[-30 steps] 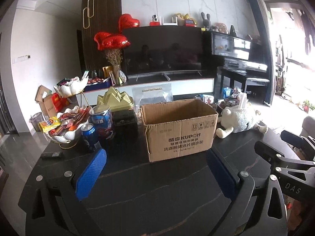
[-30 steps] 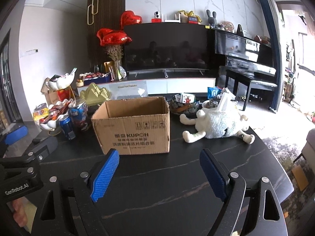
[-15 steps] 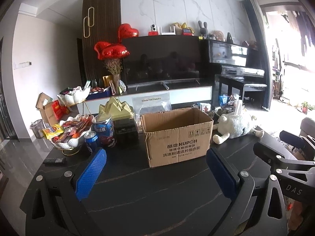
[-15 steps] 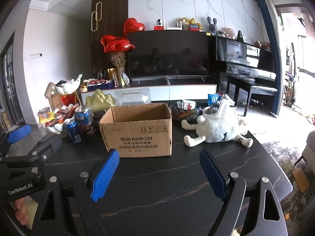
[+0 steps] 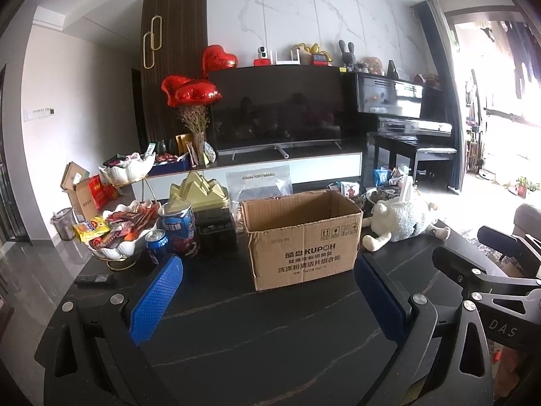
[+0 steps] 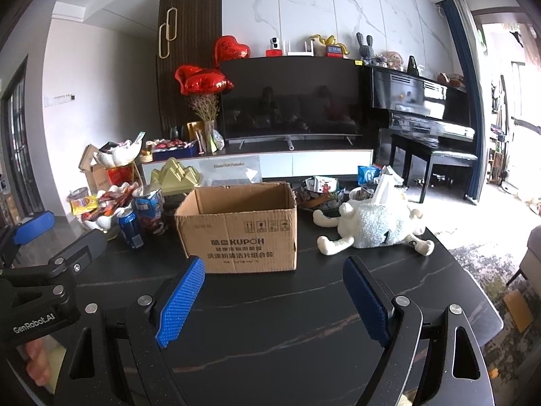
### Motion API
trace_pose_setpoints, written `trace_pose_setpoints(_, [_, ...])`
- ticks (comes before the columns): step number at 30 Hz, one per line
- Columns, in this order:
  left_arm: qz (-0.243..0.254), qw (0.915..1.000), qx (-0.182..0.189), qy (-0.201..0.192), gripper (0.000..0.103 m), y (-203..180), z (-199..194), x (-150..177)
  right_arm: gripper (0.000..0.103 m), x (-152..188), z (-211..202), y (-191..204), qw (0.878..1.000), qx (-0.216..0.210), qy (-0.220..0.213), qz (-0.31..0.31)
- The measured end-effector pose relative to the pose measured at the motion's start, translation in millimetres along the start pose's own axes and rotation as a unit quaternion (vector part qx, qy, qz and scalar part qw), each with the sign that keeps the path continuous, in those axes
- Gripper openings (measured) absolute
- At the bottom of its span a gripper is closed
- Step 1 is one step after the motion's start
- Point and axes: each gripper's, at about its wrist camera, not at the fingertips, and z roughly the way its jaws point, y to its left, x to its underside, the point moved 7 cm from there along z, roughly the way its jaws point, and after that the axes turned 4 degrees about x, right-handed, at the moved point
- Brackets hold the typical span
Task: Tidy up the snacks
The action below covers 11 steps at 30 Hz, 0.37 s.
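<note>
1. Your left tool (image 5: 268,299) has its blue pads well apart with nothing between them. It hangs over the near edge of the dark table (image 5: 270,331).
2. Your right tool (image 6: 272,299) is likewise spread wide and empty, also above the near edge.
3. The cardboard box (image 5: 301,237) stands open-topped at mid-table, ahead of both tools and clear of them. As far as its interior shows, it is empty. Its long axis runs across your view.
4. The snacks lie toward the far left corner: a white shell-shaped bowl of packets (image 5: 116,233), a blue drink can (image 5: 156,245) just beside it, and a blue printed tin (image 5: 179,228) behind the can.
5. A second cluster of packets (image 6: 321,191) sits behind the box toward the far right, next to a white plush sheep (image 6: 372,226).
6. Judgement: the left-hand pile lies forward and left of your left tool, which is the nearer one; the can stands upright, so a level approach suits it.
7. Judgement: no snack appears boxed yet.
</note>
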Motion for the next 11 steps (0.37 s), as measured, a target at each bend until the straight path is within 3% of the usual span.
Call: trace_pose_setpoints(11, [-0.003, 1.0000, 0.005, -0.001, 0.103, -2.1, -2.4, 2.4, 0.085, 0.4, -1.1, -0.1, 1.000, -0.002, 0.005, 0.000])
